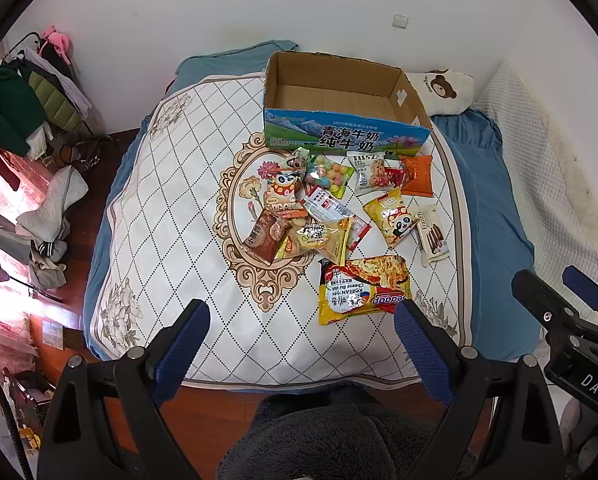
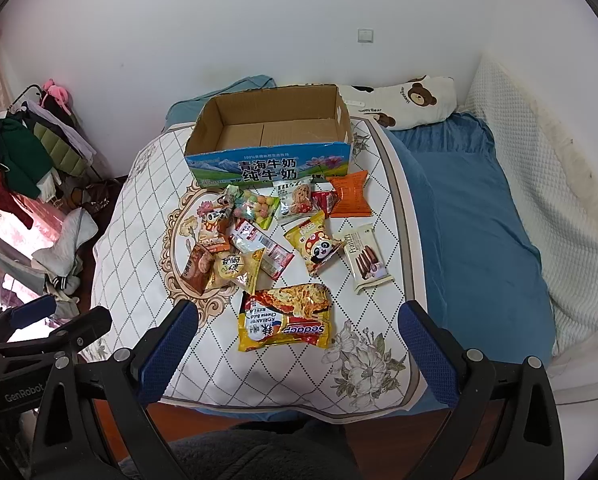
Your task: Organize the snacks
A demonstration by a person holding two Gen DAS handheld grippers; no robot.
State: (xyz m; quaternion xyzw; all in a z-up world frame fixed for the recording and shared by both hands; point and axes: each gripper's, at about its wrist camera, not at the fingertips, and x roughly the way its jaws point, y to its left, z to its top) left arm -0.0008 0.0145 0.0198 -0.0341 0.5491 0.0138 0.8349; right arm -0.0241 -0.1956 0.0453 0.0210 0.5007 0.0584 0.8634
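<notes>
An empty cardboard milk box [image 1: 339, 100] [image 2: 271, 136] stands open at the far side of a quilted mat [image 1: 159, 220] [image 2: 139, 240] on the bed. Several snack packs lie in front of it: a yellow Sedaap noodle pack [image 1: 363, 290] [image 2: 285, 318] nearest, a panda pack [image 1: 393, 216] [image 2: 315, 246], an orange pack [image 1: 417, 176] [image 2: 351, 194], a white biscuit pack [image 1: 431, 234] [image 2: 367, 258], and a candy bag [image 1: 329, 174] [image 2: 257, 206]. My left gripper [image 1: 301, 322] and right gripper [image 2: 299, 322] are open and empty, held above the mat's near edge.
A bear pillow [image 1: 443, 88] [image 2: 411, 100] lies behind the box on the blue sheet [image 1: 495, 200] [image 2: 467, 220]. A clothes rack [image 1: 27, 92] [image 2: 27, 140] and piled clothes stand on the left floor. The wall runs behind the bed. A white padded panel [image 2: 559, 168] lines the right.
</notes>
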